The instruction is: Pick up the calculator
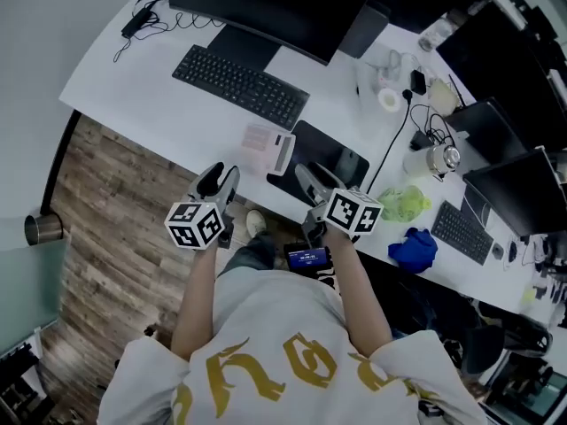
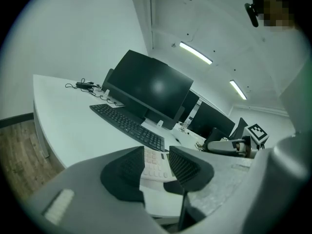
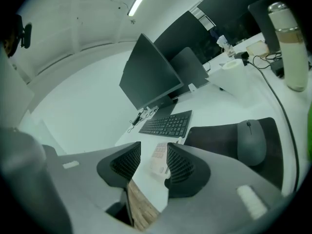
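Observation:
The calculator [image 1: 267,147] is a pale, flat slab lying on the white desk [image 1: 159,104] between the black keyboard and the dark mouse pad, close to the desk's front edge. My left gripper [image 1: 221,178] hovers just short of that edge, below and left of the calculator, open with nothing between its fingers. My right gripper [image 1: 311,179] hangs at the edge below and right of it, also open and empty. Through the left gripper's [image 2: 155,172] gap I see the calculator [image 2: 155,161] ahead. The right gripper [image 3: 153,165] likewise frames the calculator [image 3: 160,159].
A black keyboard [image 1: 239,85] and a large monitor [image 1: 266,7] stand behind the calculator. A mouse pad [image 1: 310,147] with a mouse [image 3: 250,141] lies to its right. Farther right are a bottle [image 1: 438,159], a green bag [image 1: 404,204] and a blue cloth [image 1: 414,248]. A phone [image 1: 307,258] rests on the person's lap.

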Demonstrator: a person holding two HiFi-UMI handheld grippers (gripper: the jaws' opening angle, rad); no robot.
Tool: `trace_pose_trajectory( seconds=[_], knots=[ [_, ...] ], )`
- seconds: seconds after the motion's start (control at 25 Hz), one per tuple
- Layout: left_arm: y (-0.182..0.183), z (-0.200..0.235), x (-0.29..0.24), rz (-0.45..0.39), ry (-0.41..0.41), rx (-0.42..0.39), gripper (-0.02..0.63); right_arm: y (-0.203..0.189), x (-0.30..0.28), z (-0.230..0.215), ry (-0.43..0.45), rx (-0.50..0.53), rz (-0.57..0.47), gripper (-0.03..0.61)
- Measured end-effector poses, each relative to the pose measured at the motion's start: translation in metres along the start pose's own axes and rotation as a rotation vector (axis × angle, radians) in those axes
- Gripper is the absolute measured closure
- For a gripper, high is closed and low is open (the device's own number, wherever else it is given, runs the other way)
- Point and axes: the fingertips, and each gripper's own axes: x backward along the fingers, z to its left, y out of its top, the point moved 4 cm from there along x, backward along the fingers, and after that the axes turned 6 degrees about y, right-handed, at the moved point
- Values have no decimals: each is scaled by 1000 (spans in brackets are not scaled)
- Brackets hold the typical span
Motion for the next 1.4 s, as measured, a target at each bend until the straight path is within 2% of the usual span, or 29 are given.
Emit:
trace_pose_trajectory(
  seconds=[0.24, 0.64, 0.92, 1.04, 1.4],
  knots=[
    [-10, 20, -35, 82, 1, 1, 469, 11, -33, -25, -29, -57, 22, 374],
    [-34, 32, -57, 199, 5, -29, 469, 5, -75, -61, -75, -141, 92, 373],
    [-40, 34, -70, 276, -37, -133, 469, -1, -106, -75, -88, -167, 131, 373],
    [-46, 30, -73, 296, -53, -152, 469, -4, -112, -78, -89, -174, 142, 373],
    [-55, 25, -73, 308, -75, -136, 469, -7, -115, -82, -76, -216, 139, 383]
  ],
)
